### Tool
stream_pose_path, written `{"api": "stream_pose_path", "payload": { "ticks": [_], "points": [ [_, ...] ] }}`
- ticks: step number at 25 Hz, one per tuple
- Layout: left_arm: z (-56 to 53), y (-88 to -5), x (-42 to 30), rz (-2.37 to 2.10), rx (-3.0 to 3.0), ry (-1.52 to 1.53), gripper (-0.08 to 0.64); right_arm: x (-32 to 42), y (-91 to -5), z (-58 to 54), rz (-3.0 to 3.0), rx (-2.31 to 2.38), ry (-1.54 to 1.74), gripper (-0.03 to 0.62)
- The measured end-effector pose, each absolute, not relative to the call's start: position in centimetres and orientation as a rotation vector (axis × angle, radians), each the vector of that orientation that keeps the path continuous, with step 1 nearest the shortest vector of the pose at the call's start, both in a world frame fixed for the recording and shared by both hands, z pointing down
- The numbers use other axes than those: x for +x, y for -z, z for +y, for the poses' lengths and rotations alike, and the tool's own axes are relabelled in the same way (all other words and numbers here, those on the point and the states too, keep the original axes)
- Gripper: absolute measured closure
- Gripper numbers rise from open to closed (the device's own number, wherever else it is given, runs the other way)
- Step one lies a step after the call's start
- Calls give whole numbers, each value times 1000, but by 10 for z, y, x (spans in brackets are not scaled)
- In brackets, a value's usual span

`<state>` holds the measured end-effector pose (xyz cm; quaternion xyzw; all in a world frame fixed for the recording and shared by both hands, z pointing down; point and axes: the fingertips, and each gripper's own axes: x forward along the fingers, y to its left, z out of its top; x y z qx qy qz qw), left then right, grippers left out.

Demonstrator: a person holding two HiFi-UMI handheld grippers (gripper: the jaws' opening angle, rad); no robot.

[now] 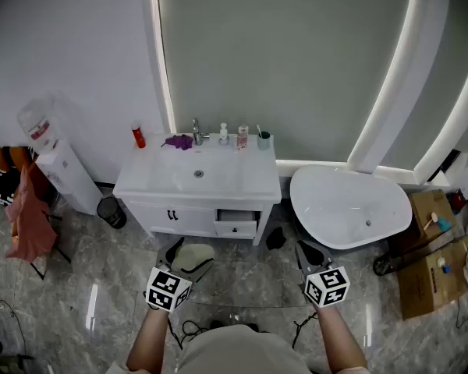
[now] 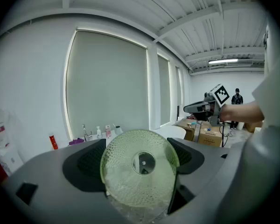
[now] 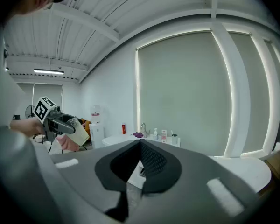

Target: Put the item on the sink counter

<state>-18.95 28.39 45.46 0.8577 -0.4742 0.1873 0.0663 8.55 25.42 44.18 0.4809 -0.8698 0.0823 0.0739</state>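
Note:
A pale green, dimpled round dish (image 2: 139, 171) fills the gap between the jaws of my left gripper (image 2: 137, 149), which is shut on it and holds it off the floor. In the head view the dish (image 1: 193, 257) is at the lower middle, in the left gripper (image 1: 186, 260), well short of the white sink counter (image 1: 164, 179). My right gripper (image 1: 308, 254) is level with it to the right. Its jaws (image 3: 140, 146) are shut with nothing between them. The right gripper view shows the counter (image 3: 126, 138) ahead and the left gripper (image 3: 65, 125) off to the left.
On the counter's back edge stand a red bottle (image 1: 139, 135), a purple cloth (image 1: 178, 141), a faucet (image 1: 196, 131), small bottles and a cup (image 1: 263, 139). A vanity drawer (image 1: 235, 224) is open. A bathtub (image 1: 349, 205) lies right, a water dispenser (image 1: 58, 162) left, cardboard boxes (image 1: 429, 263) far right.

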Motion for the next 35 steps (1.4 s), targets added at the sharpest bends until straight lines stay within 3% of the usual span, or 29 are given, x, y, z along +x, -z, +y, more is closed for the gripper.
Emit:
{"api": "stream_pose_path", "payload": {
  "ticks": [35],
  "points": [
    [285, -483, -248, -1272, 2652, -555, 146, 16, -473, 273, -2564, 1552, -369, 582]
  ]
}}
